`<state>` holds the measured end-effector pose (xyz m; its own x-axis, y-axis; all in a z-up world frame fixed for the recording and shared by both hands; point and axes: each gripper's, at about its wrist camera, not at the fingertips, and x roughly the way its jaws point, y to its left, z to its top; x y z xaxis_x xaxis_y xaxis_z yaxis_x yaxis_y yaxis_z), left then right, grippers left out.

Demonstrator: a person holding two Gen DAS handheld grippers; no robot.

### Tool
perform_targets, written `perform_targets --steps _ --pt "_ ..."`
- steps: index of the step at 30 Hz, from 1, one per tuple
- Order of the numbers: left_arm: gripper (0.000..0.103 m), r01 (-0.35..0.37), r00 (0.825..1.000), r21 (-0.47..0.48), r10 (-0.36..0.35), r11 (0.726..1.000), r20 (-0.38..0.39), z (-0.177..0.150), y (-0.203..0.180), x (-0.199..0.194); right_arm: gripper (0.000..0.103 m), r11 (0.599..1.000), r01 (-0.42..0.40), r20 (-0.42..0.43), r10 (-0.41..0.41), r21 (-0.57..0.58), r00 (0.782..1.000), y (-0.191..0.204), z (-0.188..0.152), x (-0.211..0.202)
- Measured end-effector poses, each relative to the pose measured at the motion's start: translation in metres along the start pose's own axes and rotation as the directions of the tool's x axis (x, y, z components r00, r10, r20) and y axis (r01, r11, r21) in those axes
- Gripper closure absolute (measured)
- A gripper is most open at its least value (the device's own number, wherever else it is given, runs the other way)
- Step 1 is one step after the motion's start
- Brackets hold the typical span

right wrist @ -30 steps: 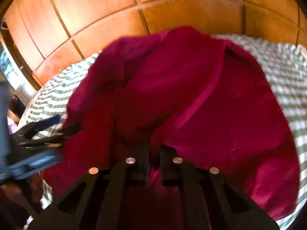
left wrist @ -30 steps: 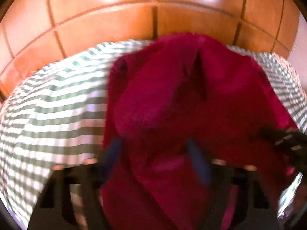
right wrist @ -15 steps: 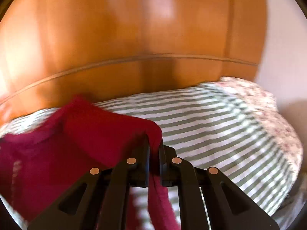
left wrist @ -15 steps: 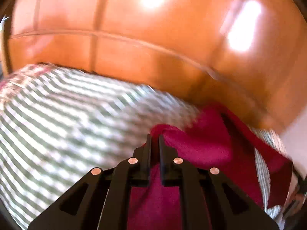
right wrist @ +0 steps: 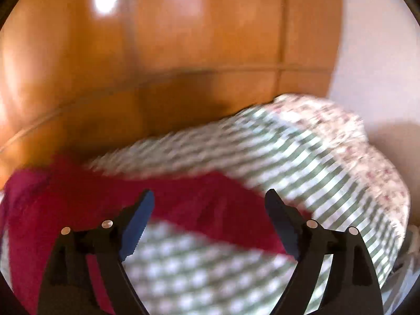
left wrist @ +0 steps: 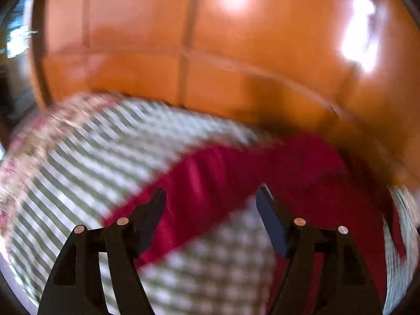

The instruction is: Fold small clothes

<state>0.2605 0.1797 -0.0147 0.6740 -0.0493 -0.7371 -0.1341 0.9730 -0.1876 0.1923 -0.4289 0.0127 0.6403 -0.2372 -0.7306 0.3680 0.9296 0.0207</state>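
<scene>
Red garment (left wrist: 302, 173) crumpled, blurry, on bed.

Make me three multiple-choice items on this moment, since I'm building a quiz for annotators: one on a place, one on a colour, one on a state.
1. Where does the red garment lie?
A. on the striped bedcover
B. on the floor
C. hung on the wooden panelling

2. What colour are the bedcover's stripes?
A. blue and yellow
B. green and white
C. black and red

3. How do the left gripper and right gripper stand?
A. both shut on cloth
B. one open, one shut
C. both open

Key: 1 A, the cloth spreads over the stripes; 2 B, both views show it; 3 C, each pair of fingers is wide apart and holds nothing.
</scene>
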Motion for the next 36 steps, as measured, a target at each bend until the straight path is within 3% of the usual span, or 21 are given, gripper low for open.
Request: perform_targets --steps 2,4,6,9,11,13,14,15,16,17,19,23,27,31,32,33,36 --pt "0.031 0.096 0.994 0.025 -0.095 0.995 -0.061 -0.035 -0.007 -0.004 0.018 0.995 -0.100 -0.084 0.097 -0.024 0.992 0.008 -0.037 -0.009" --pt "0.031 0.183 0.977 0.026 -0.179 0.983 -0.119 -0.072 -0.017 -0.011 0.018 0.984 -0.178 -0.161 0.172 -0.024 0.972 0.015 -0.069 -0.016" --pt "0.031 0.253 0.954 0.019 -0.246 0.967 -0.169 -0.101 -0.025 -0.018 0.018 0.970 -0.241 -0.236 0.225 -0.038 0.945 0.026 -0.107 -0.025" --pt "0.031 0.348 0.913 0.003 -0.338 0.938 -0.229 -0.138 -0.034 -0.027 0.021 0.956 -0.287 -0.281 0.261 -0.056 0.924 0.040 -0.140 -0.036" --pt "0.032 0.364 0.902 0.010 -0.350 0.931 -0.252 -0.154 -0.042 -0.031 0.044 0.949 -0.307 -0.307 0.274 -0.065 0.911 0.047 -0.156 -0.039" --pt "0.044 0.376 0.891 0.015 -0.357 0.927 -0.279 -0.171 -0.049 -0.031 0.063 0.947 -0.313 -0.317 0.274 -0.078 0.908 0.053 -0.167 -0.039" --pt "0.057 0.374 0.888 0.020 -0.351 0.927 -0.297 -0.177 -0.053 -0.029 0.070 0.947 -0.302 -0.312 0.257 -0.105 0.915 0.059 -0.171 -0.041" --pt "0.064 0.361 0.892 0.034 -0.334 0.932 -0.306 -0.182 -0.056 -0.028 0.075 0.947 -0.299 -0.307 0.252 -0.116 0.918 0.062 -0.172 -0.043" --pt "0.084 0.347 0.899 0.049 -0.317 0.937 -0.303 -0.185 -0.058 -0.027 0.089 0.947 -0.299 -0.303 0.252 -0.118 0.919 0.064 -0.170 -0.044" --pt "0.091 0.342 0.900 0.054 -0.311 0.938 -0.305 -0.186 -0.059 -0.028 0.093 0.948 -0.292 -0.290 0.246 -0.124 0.925 0.064 -0.167 -0.048" --pt "0.093 0.353 0.902 0.033 -0.331 0.935 -0.276 -0.181 -0.054 -0.036 0.094 0.946 -0.288 -0.239 0.247 -0.152 0.939 0.063 -0.156 -0.068" --pt "0.096 0.382 0.909 0.048 -0.366 0.923 -0.199 -0.172 -0.043 -0.077 0.095 0.931 -0.310 -0.158 0.282 -0.192 0.946 0.053 -0.140 -0.111" --pt "0.096 0.365 0.912 0.057 -0.345 0.929 -0.223 -0.183 -0.032 -0.084 0.095 0.930 -0.304 -0.191 0.266 -0.207 0.945 0.042 -0.161 -0.126" --pt "0.094 0.298 0.916 0.058 -0.268 0.953 -0.299 -0.207 -0.029 -0.066 0.096 0.951 -0.241 -0.286 0.180 -0.194 0.941 0.035 -0.201 -0.107" --pt "0.082 0.286 0.918 0.054 -0.257 0.957 -0.301 -0.208 -0.027 -0.065 0.096 0.958 -0.232 -0.303 0.173 -0.171 0.937 0.032 -0.206 -0.103" --pt "0.063 0.259 0.930 0.045 -0.237 0.965 -0.280 -0.205 -0.023 -0.065 0.095 0.961 -0.230 -0.306 0.176 -0.152 0.936 0.029 -0.208 -0.101" --pt "0.054 0.163 0.974 0.057 -0.152 0.985 -0.169 -0.186 -0.008 -0.078 0.086 0.971 -0.209 -0.260 0.174 -0.115 0.950 0.024 -0.201 -0.110"
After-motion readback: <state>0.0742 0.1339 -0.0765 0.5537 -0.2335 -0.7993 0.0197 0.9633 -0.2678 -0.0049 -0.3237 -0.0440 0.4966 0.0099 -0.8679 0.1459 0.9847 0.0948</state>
